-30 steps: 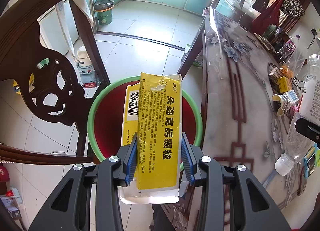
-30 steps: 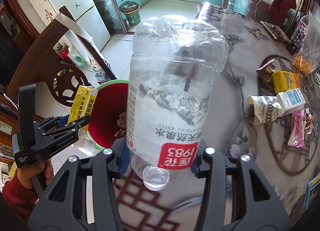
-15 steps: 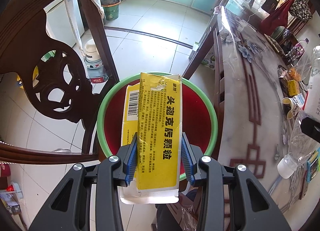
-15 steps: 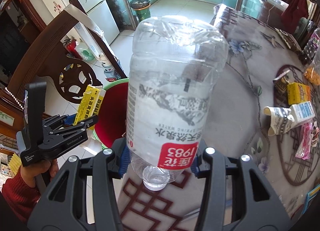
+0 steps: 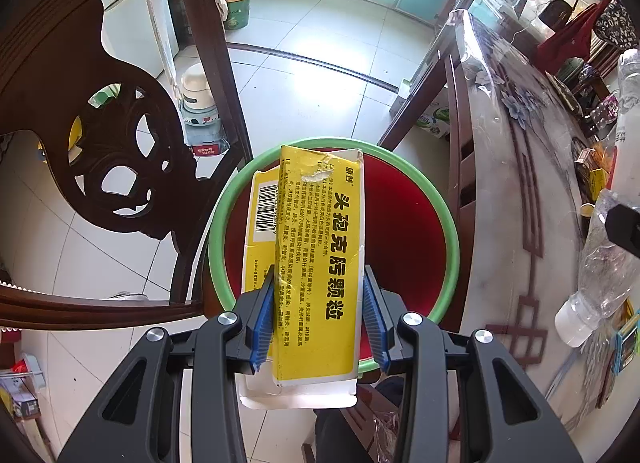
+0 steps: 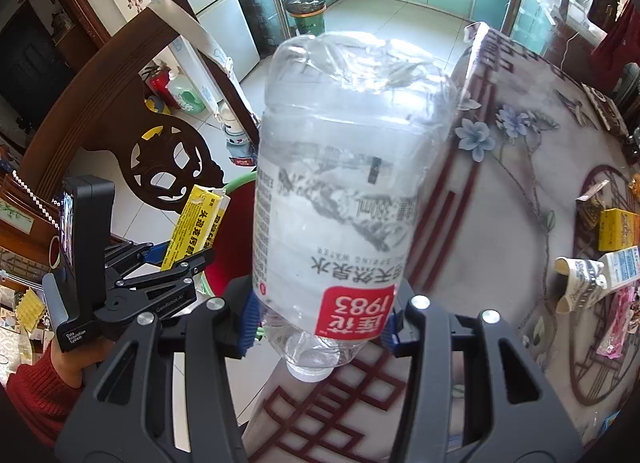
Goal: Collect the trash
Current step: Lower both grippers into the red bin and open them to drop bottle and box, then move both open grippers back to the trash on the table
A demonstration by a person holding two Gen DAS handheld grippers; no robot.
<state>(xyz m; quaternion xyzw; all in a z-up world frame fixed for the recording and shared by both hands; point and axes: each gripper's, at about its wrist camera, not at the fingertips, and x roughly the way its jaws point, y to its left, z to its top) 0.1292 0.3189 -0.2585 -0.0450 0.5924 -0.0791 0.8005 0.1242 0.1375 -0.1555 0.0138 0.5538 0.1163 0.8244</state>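
My left gripper [image 5: 318,287] is shut on a flattened yellow medicine box [image 5: 320,247], held right above a red bin with a green rim [image 5: 450,219] that stands on the floor by the table. My right gripper [image 6: 320,315] is shut on a clear, empty plastic water bottle [image 6: 340,191] with a red label, cap end toward me, over the table's near edge. In the right wrist view the left gripper [image 6: 188,253] with the yellow box [image 6: 196,223] is at the left, beside the bin's rim [image 6: 236,183]. The bottle [image 5: 604,263] shows at the right edge of the left wrist view.
A carved dark wooden chair [image 5: 100,151] stands left of the bin. The patterned table [image 6: 500,191] carries a crumpled paper cup [image 6: 580,275], a yellow carton [image 6: 618,229], a blue-white box [image 6: 622,265] and a pink wrapper [image 6: 618,323]. A lined trash can [image 6: 306,11] stands far back.
The left gripper with the yellow box has drifted over the bin, which now sits more centred under it. The right gripper with the bottle has moved toward the bin and rolled a little.
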